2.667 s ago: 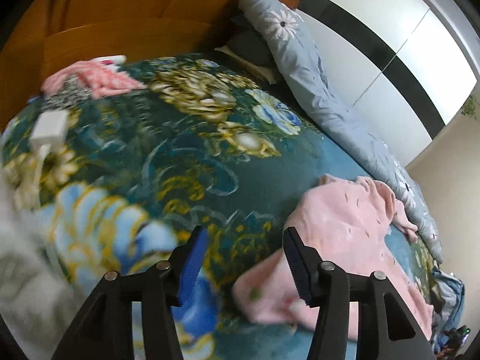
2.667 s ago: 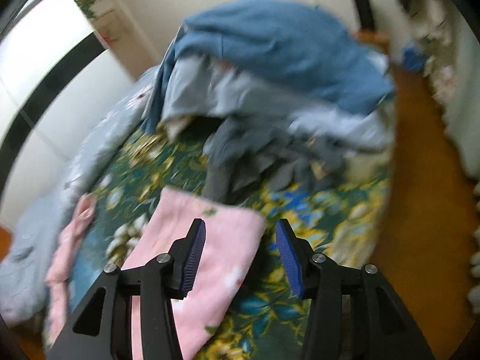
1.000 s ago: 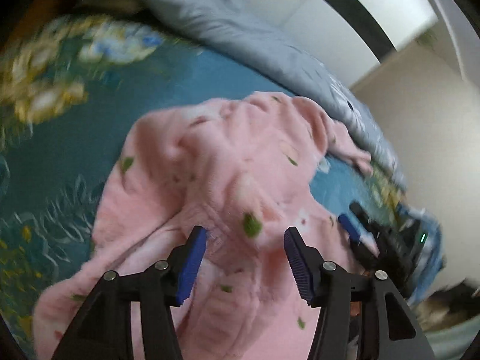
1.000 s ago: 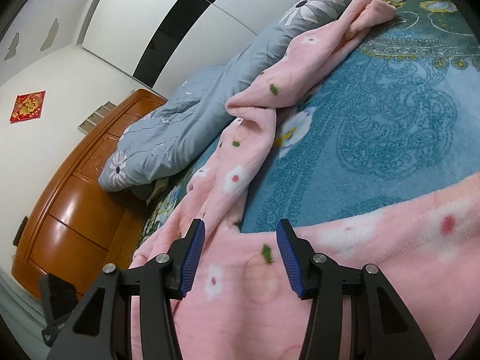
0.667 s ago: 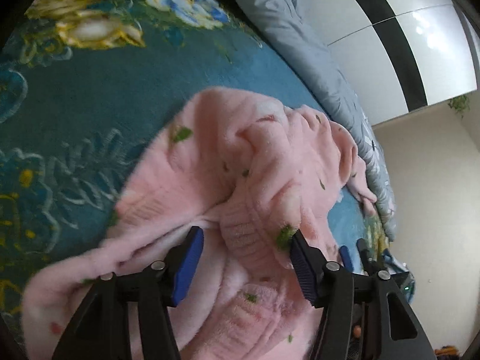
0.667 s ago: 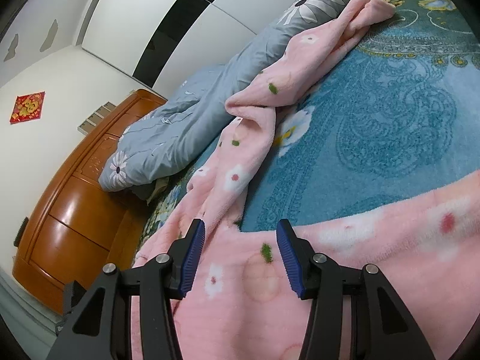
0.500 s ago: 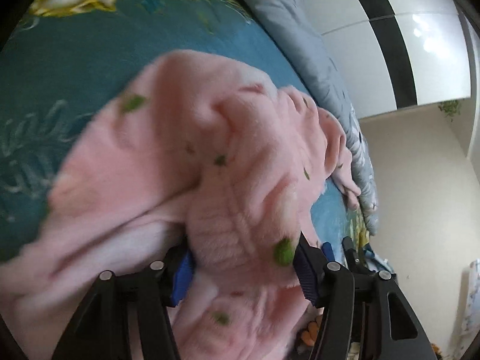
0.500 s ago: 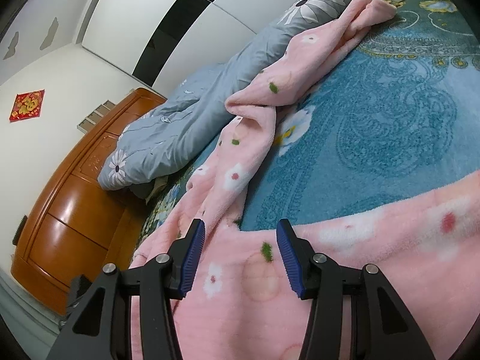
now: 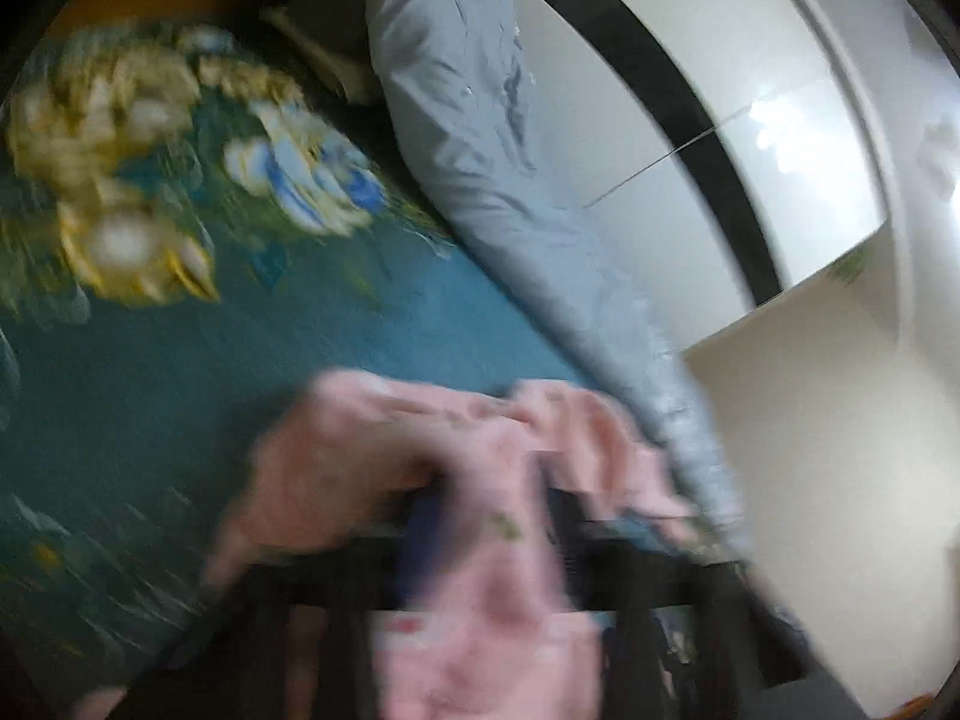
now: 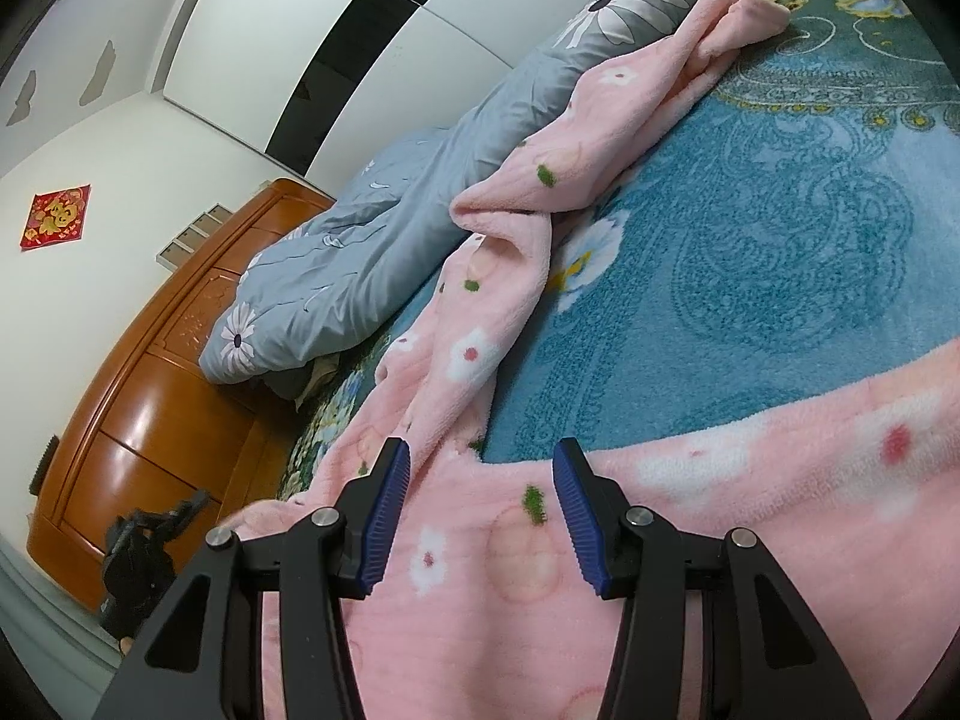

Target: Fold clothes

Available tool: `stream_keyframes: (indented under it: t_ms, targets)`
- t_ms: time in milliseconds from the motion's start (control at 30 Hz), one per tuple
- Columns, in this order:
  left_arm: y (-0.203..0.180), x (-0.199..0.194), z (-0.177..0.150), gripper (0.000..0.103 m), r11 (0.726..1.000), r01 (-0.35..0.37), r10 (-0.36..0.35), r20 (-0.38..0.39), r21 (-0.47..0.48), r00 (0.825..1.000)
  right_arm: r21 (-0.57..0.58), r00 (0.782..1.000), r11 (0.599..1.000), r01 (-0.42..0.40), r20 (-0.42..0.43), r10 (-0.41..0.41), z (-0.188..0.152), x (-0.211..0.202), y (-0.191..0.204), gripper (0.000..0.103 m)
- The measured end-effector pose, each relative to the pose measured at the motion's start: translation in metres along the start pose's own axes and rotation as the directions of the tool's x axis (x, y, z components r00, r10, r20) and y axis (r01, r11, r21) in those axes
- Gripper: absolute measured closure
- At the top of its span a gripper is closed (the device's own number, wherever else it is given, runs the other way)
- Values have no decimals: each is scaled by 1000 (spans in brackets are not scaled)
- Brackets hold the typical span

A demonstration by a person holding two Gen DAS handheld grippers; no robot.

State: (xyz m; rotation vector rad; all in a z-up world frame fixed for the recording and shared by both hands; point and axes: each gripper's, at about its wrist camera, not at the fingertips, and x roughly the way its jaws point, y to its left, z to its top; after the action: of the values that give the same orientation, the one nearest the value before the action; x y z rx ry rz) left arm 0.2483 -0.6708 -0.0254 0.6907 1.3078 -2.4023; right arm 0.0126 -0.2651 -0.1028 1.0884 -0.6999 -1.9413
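A pink fleece garment (image 10: 492, 594) with flowers and green leaves lies spread on the teal floral bed cover (image 10: 780, 228). One long part (image 10: 600, 138) runs toward the grey duvet. My right gripper (image 10: 480, 504) is open, its jaws low over the garment's near part, nothing between them. In the blurred left wrist view my left gripper (image 9: 492, 534) is shut on a fold of the pink garment (image 9: 480, 480), and the cloth hangs over the jaws. The left gripper also shows small and dark at the far left of the right wrist view (image 10: 144, 546).
A rolled grey duvet with daisies (image 10: 390, 228) lies along the far side of the bed, against a white and black wardrobe (image 10: 360, 48). A wooden headboard (image 10: 150, 396) stands at the bed's end. The bed cover's flower pattern (image 9: 120, 180) shows beyond the garment.
My left gripper has closed on a fold of the pink garment and is swinging with it, so its view is blurred. My right gripper has stayed still and open.
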Motion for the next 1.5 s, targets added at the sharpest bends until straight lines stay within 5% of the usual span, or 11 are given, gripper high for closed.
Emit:
stream_keyframes:
  t_ms: [233, 367, 533, 700, 800, 867, 1000, 1133, 1200, 1333, 1500]
  targets:
    - [-12, -6, 39, 94, 969, -198, 183, 105, 151, 978, 9, 1000, 1000, -10, 1, 10, 0, -1, -1, 52]
    - [0, -13, 80, 94, 914, -370, 332, 217, 167, 918, 11, 1000, 1000, -13, 0, 13, 0, -1, -1, 52]
    - [32, 30, 108, 94, 826, -532, 514, 139, 187, 847, 12, 1000, 1000, -14, -1, 14, 0, 0, -2, 52]
    - [57, 48, 103, 89, 855, -500, 506, -17, 138, 862, 16, 1000, 1000, -21, 0, 21, 0, -1, -4, 52]
    - [58, 26, 95, 60, 847, -514, 521, -19, 139, 853, 15, 1000, 1000, -18, 0, 18, 0, -1, -4, 52]
    - [60, 10, 93, 50, 826, -547, 553, -9, 138, 833, 12, 1000, 1000, -15, 0, 15, -1, -1, -3, 52]
    - [36, -26, 82, 47, 725, -681, 669, 134, 102, 731, 9, 1000, 1000, -8, 1, 8, -1, 0, -2, 52]
    - [-7, -11, 50, 39, 825, -558, 538, 178, 92, 824, 14, 1000, 1000, -8, 15, 8, 1, -7, 0, 52]
    - [-24, 18, 34, 39, 854, -508, 489, 164, 109, 857, 19, 999, 1000, -14, 36, 13, 6, -17, 1, 52]
    - [-46, 93, 11, 38, 868, -474, 472, 51, 149, 880, -17, 995, 1000, 16, 98, -14, 38, -54, 0, 52]
    - [-48, 144, -2, 39, 911, -398, 402, -24, 112, 915, -152, 949, 939, 310, 106, -296, 101, -89, -24, 52]
